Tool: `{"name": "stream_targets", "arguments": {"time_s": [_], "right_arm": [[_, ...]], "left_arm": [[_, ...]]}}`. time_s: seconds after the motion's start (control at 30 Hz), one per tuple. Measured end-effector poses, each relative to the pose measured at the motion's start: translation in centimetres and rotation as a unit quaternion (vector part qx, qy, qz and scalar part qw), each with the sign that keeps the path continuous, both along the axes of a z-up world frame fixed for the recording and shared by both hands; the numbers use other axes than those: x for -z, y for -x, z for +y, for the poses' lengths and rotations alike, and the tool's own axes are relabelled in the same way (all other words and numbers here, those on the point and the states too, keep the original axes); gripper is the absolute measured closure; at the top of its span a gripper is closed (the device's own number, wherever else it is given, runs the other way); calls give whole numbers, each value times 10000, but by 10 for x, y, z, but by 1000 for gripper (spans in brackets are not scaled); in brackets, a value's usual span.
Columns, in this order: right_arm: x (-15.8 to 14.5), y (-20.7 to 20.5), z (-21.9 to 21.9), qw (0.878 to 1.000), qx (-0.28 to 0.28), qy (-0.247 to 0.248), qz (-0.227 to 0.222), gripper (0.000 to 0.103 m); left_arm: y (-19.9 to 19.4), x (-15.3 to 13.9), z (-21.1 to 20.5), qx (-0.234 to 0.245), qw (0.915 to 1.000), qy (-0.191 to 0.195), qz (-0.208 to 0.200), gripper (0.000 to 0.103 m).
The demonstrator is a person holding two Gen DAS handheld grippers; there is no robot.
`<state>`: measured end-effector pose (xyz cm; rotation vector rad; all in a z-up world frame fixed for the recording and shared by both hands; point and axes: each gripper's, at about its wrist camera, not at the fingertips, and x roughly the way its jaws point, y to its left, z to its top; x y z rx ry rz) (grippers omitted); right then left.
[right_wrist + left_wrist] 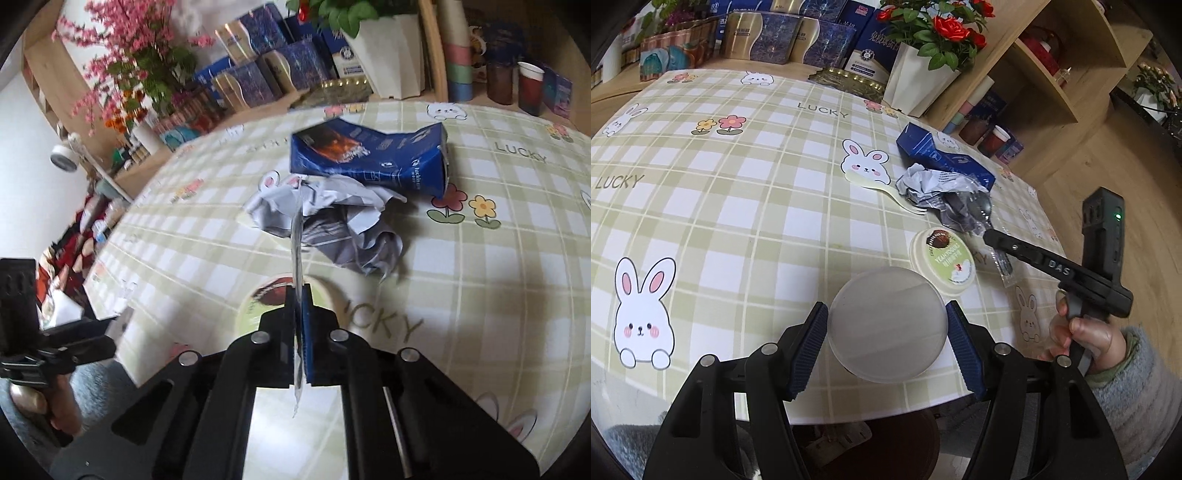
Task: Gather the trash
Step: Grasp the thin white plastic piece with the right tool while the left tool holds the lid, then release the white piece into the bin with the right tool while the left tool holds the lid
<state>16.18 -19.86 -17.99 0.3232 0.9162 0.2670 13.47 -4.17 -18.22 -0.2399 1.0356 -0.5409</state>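
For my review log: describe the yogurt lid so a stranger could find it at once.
On the green checked rabbit tablecloth, look near its front right edge, just beyond the frosted translucent disc in the left gripper. The round cream lid lies flat there, alone in bearing a green YEAH YOGURT label.

Green-checked tablecloth — blue carton, grey paper.

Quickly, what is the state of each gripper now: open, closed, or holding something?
Left gripper: closed on the round translucent lid.
Right gripper: closed on the clear plastic wrapper.
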Motion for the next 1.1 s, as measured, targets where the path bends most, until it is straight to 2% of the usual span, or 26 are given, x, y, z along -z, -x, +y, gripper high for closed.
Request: {"name": "stream_targets", "arguments": {"time_s": [0.23, 0.5, 0.63, 0.8, 1.1], "right_arm": [[-19, 47, 19, 9993, -87, -262, -234, 96], [-12, 94, 51, 9983, -532, -216, -78, 96], [-2, 117, 68, 9959, -879, -155, 116, 96], [20, 137, 84, 9903, -1253, -104, 595, 96], [59, 158, 104, 9793, -1533, -68, 1318, 96]], "left_arm": [[22, -12, 10, -49, 9999, 59, -85, 40], [51, -21, 26, -161, 9997, 65, -162, 40], [64, -22, 33, -207, 9996, 68, -163, 40], [76, -20, 40, -241, 9996, 90, -148, 40], [88, -18, 38, -145, 9998, 95, -119, 40]]}}
